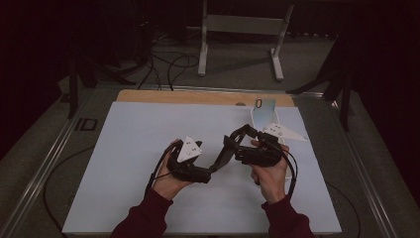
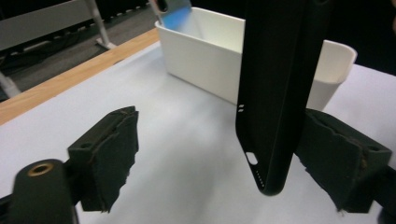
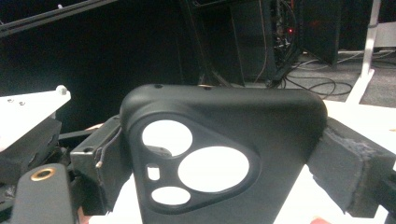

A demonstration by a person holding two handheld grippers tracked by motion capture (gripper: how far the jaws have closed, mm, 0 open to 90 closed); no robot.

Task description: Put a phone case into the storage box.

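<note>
Step in hand, judged: handover of black phone case [image 1: 224, 154] at frame centre, above bench [image 1: 129, 148].
Right hand-held gripper [image 3: 219, 154] clamped on case's camera-cutout end.
Left hand-held gripper [image 2: 233, 158] jaws apart, case edge between, left pad clear.
Next move likely: left withdraws; right carries case toward white bin [image 2: 205, 51], upper right.
Case matte, rubbery, rounded corners; pads rough foam.

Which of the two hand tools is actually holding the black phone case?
The right gripper: its fingers clamp the case, while the left gripper stands open beside it.
</note>
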